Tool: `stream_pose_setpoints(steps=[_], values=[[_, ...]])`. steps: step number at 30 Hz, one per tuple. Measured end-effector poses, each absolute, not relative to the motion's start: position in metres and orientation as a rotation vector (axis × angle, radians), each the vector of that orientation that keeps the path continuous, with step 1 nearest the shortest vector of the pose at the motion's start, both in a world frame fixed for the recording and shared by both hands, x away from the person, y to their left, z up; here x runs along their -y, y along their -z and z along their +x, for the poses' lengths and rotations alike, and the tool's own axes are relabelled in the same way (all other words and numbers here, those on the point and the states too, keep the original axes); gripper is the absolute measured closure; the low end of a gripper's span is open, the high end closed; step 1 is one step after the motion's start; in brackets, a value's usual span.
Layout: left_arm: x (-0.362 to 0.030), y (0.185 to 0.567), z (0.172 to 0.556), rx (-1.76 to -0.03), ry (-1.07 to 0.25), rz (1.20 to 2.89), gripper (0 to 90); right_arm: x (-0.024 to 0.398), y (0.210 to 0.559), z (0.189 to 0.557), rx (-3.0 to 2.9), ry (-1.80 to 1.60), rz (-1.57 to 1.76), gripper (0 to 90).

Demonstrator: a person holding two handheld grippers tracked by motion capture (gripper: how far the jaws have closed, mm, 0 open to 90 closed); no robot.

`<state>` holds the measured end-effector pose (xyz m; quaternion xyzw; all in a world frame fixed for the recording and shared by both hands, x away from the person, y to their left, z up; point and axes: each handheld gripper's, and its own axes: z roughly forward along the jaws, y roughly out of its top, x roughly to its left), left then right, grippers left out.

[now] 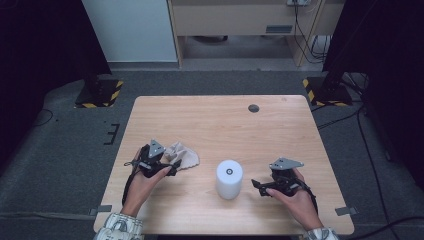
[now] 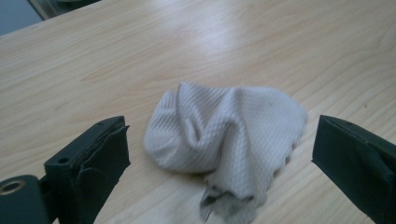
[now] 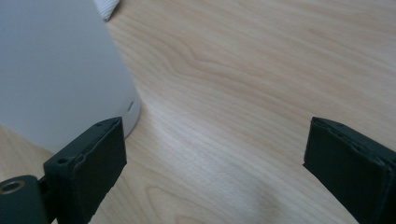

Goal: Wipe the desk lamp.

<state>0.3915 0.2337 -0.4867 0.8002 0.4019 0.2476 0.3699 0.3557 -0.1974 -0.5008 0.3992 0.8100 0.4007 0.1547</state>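
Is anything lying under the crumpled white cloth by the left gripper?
The crumpled white waffle-weave cloth sits directly on the light wooden table, with a dark stain at its near corner. Its folds hide whatever might be beneath, so I cannot tell. The left gripper is open around it.

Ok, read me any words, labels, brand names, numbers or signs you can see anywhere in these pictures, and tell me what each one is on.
No readable text anywhere.
White cylinder: a small round mark on top, no letters legible.
Cloth: woven texture and a dark stain, no label.
Table: plain wood, no markings.
Yellow-and-black hazard stripes on the stand bases: a pattern, not words.
Vent-like panel on the cabinet: too small to read.
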Motion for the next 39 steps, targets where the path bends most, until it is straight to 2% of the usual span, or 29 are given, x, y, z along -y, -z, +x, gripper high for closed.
stream_pose_setpoints(steps=[9,15,23,32,39], values=[[-0.256,0.495,0.366,-1.049,-0.590,2.119,3.3,0.224,0.495,0.366,-2.213,-1.169,1.226,7.2],[-0.271,0.503,0.368,-1.104,-0.577,2.168,3.6,0.240,0.507,0.368,-2.201,-1.096,1.303,8.3],[-0.309,0.513,0.369,-1.212,-0.589,2.184,4.1,0.257,0.521,0.377,-2.143,-1.024,1.420,8.3],[-0.297,0.522,0.371,-1.170,-0.550,2.266,4.4,0.255,0.534,0.384,-2.106,-0.902,1.513,7.6],[-0.297,0.527,0.373,-1.192,-0.470,2.231,1.4,0.245,0.539,0.383,-2.066,-0.869,1.482,5.2]])
